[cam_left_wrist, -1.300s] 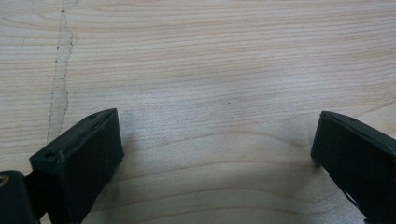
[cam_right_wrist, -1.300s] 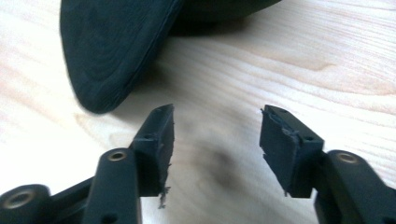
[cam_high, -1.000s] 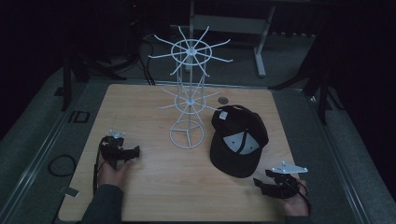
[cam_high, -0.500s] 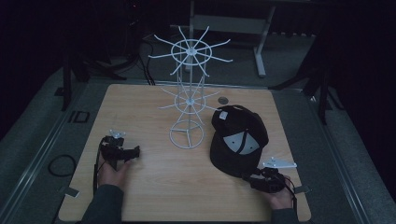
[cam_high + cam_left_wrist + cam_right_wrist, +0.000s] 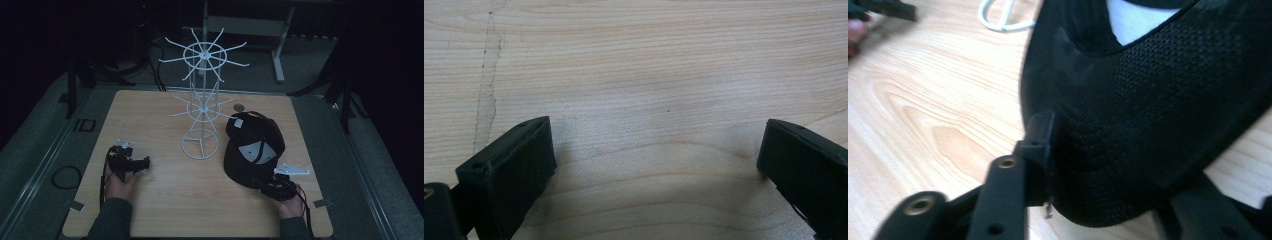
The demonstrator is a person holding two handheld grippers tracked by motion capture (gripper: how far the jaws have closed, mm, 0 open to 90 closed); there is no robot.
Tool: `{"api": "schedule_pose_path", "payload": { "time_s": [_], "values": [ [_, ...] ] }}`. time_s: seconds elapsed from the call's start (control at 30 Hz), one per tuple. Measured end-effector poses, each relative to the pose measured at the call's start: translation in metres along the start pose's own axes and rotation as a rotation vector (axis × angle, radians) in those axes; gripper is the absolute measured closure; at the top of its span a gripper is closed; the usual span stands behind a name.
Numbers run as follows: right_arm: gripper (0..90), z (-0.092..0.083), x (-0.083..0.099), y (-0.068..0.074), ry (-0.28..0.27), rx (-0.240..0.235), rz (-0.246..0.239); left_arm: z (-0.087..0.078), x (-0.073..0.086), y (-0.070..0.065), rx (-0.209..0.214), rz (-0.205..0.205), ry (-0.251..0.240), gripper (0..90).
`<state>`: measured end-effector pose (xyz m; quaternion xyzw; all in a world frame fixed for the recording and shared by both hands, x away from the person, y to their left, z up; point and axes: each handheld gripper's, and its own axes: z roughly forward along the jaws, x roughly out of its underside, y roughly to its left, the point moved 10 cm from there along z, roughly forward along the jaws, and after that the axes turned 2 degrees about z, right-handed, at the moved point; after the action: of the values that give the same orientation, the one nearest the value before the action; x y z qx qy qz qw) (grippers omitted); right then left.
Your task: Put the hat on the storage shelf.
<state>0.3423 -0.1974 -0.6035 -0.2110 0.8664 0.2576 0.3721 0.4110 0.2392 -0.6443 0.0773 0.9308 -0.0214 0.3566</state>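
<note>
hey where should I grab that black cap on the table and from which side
Take the black cap by its brim edge, coming in low from the person's side. The brim points that way and is thin enough to pinch, and the right tool is already at it. The rounded crown offers no such edge.

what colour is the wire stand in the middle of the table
White. The wire stand shows best in the high view, standing just left of the black cap.

Light wooden table [image 5: 165, 200], grey floor [image 5: 35, 165] around it, dark cable loop [image 5: 65, 176] at left, metal frame legs [image 5: 277, 55] behind.
</note>
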Motion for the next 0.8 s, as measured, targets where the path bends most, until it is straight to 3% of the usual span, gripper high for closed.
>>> {"api": "schedule_pose_path", "payload": {
  "time_s": [0.2, 0.37, 0.43, 0.5, 0.6, 0.8],
  "values": [
    [73.3, -0.004, -0.012, 0.007, -0.053, -0.036, 0.001, 0.000, 0.000, 0.000, 0.000, 0.000, 0.000, 2.2],
    [76.2, -0.005, -0.019, 0.009, -0.059, -0.030, 0.005, 0.000, 0.000, 0.000, 0.000, 0.000, 0.000, 2.2],
    [82.4, -0.007, -0.025, 0.010, -0.080, -0.025, 0.005, 0.000, 0.000, 0.000, 0.000, 0.000, 0.000, 2.2],
    [86.3, -0.010, -0.031, 0.010, -0.108, -0.009, -0.004, 0.000, 0.000, 0.000, 0.000, 0.000, 0.000, 2.2],
    [86.5, -0.012, -0.037, 0.013, -0.114, 0.042, -0.060, 0.000, 0.000, 0.000, 0.000, 0.000, 0.000, 2.2],
    [86.7, -0.013, -0.042, 0.009, -0.131, 0.101, -0.063, 0.000, 0.000, 0.000, 0.000, 0.000, 0.000, 2.2]
  ]
}}
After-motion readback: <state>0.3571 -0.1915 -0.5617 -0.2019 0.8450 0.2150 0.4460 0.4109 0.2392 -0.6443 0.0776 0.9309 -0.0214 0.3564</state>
